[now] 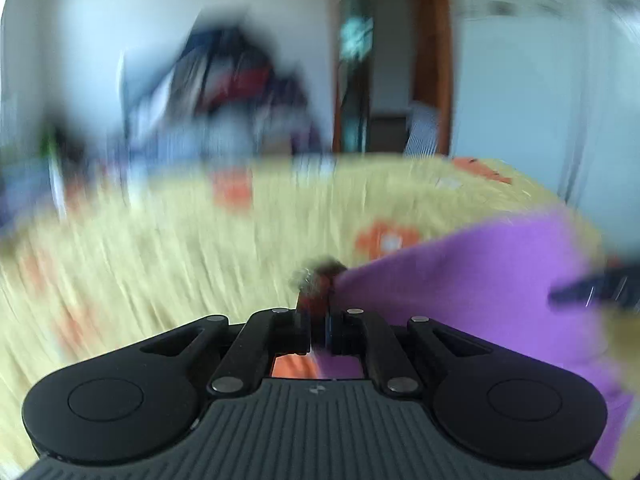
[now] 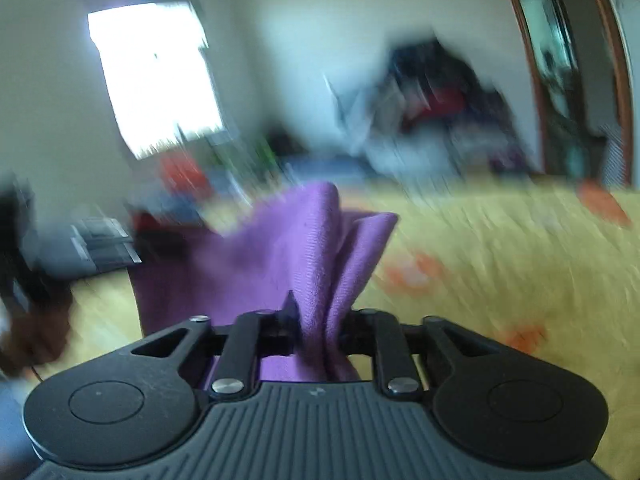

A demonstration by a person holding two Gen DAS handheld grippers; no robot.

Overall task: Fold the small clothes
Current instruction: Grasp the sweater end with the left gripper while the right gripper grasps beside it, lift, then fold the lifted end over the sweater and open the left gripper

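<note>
Purple cloth (image 2: pixel 304 248) is seen gathered and clamped in the right tongs (image 2: pixel 318 320), a bunched fold rising upright from between the closed fingers and spreading out to the left over a yellow bedspread (image 2: pixel 500 248) printed with orange motifs. In the left wrist view the same purple cloth (image 1: pixel 480 280) is stretched from the right side of the frame to the left tongs (image 1: pixel 320 312), whose jaws are drawn together on its edge; a narrow strip of purple is visible between the fingers and below them, beside an orange patch of the bedspread (image 1: pixel 180 248). A small dark, reddish blur is seen at the fingertips, too smeared to be identified. The cloth is held above the bed, pinched at two points and raised off the bedding between them, with its lower part trailing down at the right of the left wrist view. Both views are heavily blurred by motion. A dark shape at the far right of the left wrist view, level with the cloth, cannot be made out. Behind the bed, a white wall, a bright window (image 2: pixel 156 76), a brown-framed doorway (image 1: pixel 392 60) and a heap of dark and red clothing (image 1: pixel 232 72) are shown.
</note>
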